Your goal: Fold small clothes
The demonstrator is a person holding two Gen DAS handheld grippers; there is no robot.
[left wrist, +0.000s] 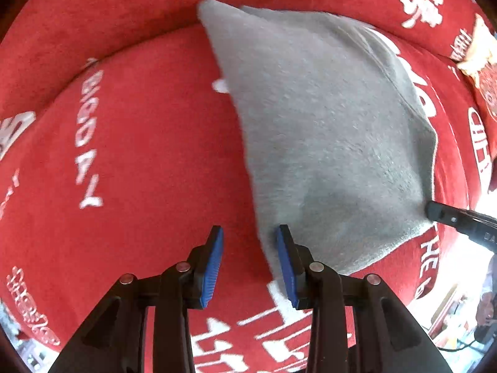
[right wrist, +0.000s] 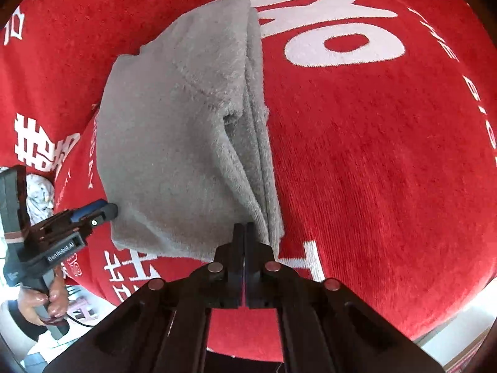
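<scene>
A grey fleecy cloth (left wrist: 326, 124) (right wrist: 174, 143) lies loosely folded on a red cover (left wrist: 139, 155) (right wrist: 372, 155) printed with white lettering. My left gripper (left wrist: 250, 228) points down at the cloth's near left edge. Its blue pads (left wrist: 214, 258) stand apart, the cloth's edge reaches just inside the right pad, and red cover shows in the gap. From the right wrist view the left gripper (right wrist: 102, 211) sits at the cloth's lower left corner. My right gripper (right wrist: 244, 225) (left wrist: 435, 209) is shut on the cloth's layered near right corner.
A hand (right wrist: 46, 301) grips the left tool's handle at lower left. A white crumpled thing (right wrist: 37, 192) lies beyond the cover's left edge. A cream and red patterned item (left wrist: 478, 56) rests at the far right. The cover drops away at its near right edge (right wrist: 450, 320).
</scene>
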